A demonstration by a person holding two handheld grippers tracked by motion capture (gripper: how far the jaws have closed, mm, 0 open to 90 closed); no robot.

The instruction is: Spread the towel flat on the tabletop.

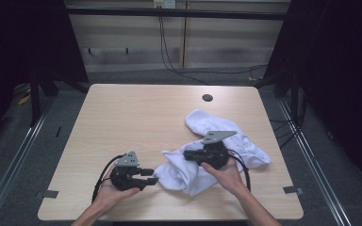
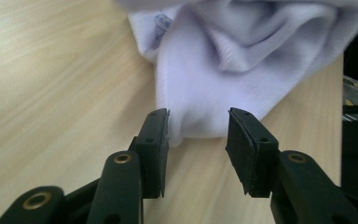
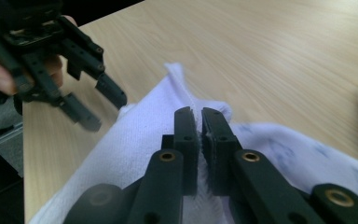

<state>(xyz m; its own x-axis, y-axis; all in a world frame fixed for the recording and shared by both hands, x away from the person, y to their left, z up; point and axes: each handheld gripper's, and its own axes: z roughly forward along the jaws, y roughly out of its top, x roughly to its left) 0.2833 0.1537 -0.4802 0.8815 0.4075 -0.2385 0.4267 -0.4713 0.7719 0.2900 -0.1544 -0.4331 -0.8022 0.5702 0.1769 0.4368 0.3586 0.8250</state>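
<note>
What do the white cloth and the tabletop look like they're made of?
White cloth: looks like soft knitted cotton, matte, with ribbed texture, limp folds and a faint printed pattern. Tabletop: probably wood-grain laminate, light beech colour, smooth with a slight sheen; solid wood can't be ruled out.

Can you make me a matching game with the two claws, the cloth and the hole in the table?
Things:
1. left claw
2. right claw
3. cloth
4. hole

States:
A. white and crumpled
B. open, cloth just ahead
C. dark, round, at the far edge of the table
D. pinching a fold of cloth

Pairs: 1-B, 2-D, 3-A, 4-C
</note>
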